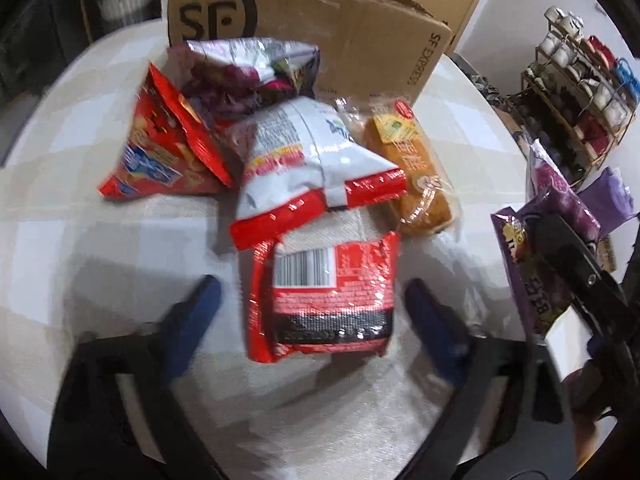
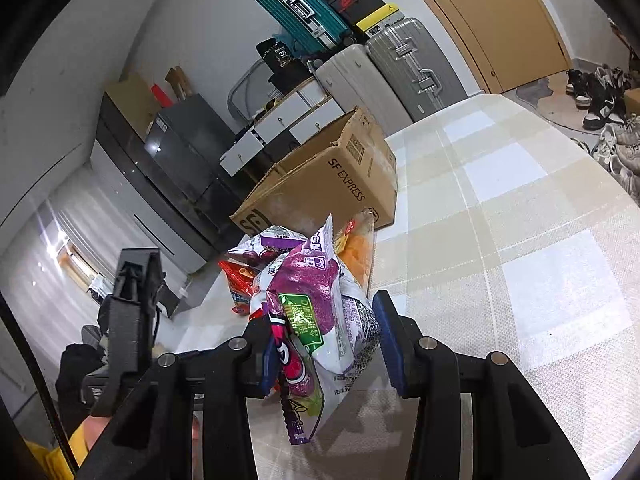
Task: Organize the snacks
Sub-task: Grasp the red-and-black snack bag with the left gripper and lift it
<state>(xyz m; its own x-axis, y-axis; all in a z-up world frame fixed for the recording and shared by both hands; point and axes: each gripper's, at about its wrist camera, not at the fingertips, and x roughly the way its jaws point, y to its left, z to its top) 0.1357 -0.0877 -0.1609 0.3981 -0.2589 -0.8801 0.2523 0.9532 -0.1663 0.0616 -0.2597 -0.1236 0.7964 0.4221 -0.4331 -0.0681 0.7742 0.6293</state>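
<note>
Right claw [image 2: 326,346] grips purple packet [image 2: 320,300], hiding snacks behind it.

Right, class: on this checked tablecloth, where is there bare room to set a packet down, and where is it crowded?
Bare cloth lies right of the cardboard box, a wide stretch of tablecloth. Another patch lies left of the red barcode packet, below the red chip bag. It is crowded in front of the box, where the bags pile up beside the bread pack.
</note>
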